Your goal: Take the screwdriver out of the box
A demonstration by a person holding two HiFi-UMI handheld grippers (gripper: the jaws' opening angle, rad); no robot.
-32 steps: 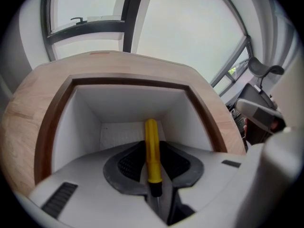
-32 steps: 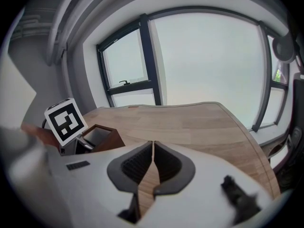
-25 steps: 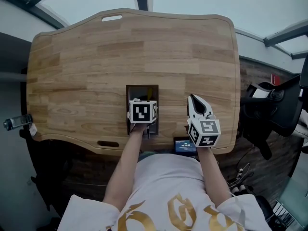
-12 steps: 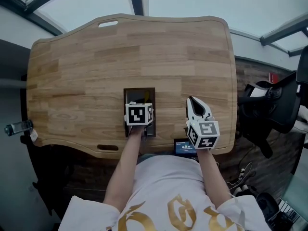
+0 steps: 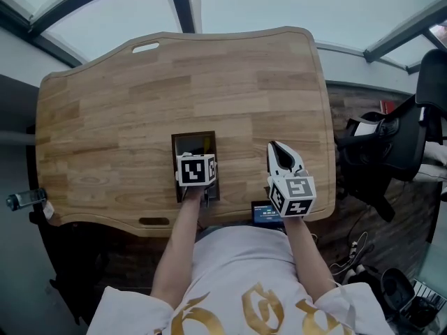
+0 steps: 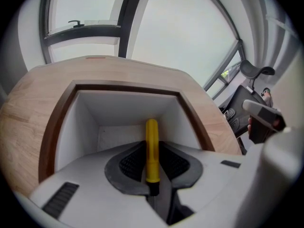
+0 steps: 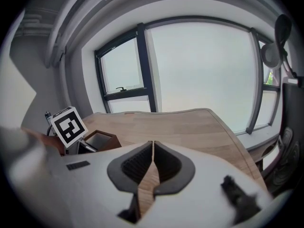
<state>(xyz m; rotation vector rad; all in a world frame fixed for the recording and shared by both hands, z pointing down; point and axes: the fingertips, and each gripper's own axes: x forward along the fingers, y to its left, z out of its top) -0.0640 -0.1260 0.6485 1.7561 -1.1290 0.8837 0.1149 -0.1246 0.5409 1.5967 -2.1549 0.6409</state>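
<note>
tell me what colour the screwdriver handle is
Yellow. The screwdriver handle shows best in the left gripper view, standing inside the box.

The left gripper (image 6: 152, 164) points steeply down. Its jaws have just been closing on the screwdriver (image 6: 151, 139). The right gripper (image 7: 153, 159) is closed and holds nothing.

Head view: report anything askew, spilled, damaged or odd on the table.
Nothing stands out. The brown open-topped box sits square on the wooden table, with no damage showing. The left gripper reaches into it, and its jaws have just been closing on the yellow-handled screwdriver between them.
</note>
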